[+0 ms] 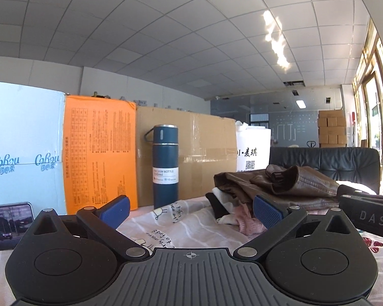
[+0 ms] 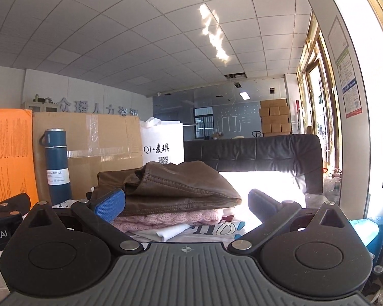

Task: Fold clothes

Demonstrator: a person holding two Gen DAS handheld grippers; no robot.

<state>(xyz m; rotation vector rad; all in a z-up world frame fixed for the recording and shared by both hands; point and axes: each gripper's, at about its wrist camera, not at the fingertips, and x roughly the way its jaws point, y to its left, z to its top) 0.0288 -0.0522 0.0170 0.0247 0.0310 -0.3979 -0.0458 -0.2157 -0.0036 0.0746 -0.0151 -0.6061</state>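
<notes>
- My biggest worry is the blue vacuum bottle (image 1: 165,166): it stands upright on the printed sheet (image 1: 171,227) near the clothes, so I judge that a wide sweep or a tug on the sheet could tip it.
- The clothes sit as a stack, with the brown jacket (image 2: 176,188) on top of a pink knit (image 2: 171,219) and a white printed garment (image 2: 191,230) at the bottom. If I pinch too deep I may catch two layers at once and drag the whole stack instead of one piece.
- The jacket looks stiff and smooth, so I expect a shallow grip on its edge could slip.
- Bright glare washes out the surface just behind the stack in the right wrist view, so I cannot tell where its far edge lies; a garment pushed that way could slide off.
- My left gripper (image 1: 191,210) is spread wide and holds nothing. The stack lies ahead and to its right, with the pink knit's near edge just beside the right finger.
- My right gripper (image 2: 186,205) is also spread wide and empty. The stack sits straight ahead between its fingers, and the jacket's left end is close to the blue pad of the left finger; I cannot tell whether they touch.
- The two grippers sit close side by side, so they could knock together if I close in on the same corner.
</notes>
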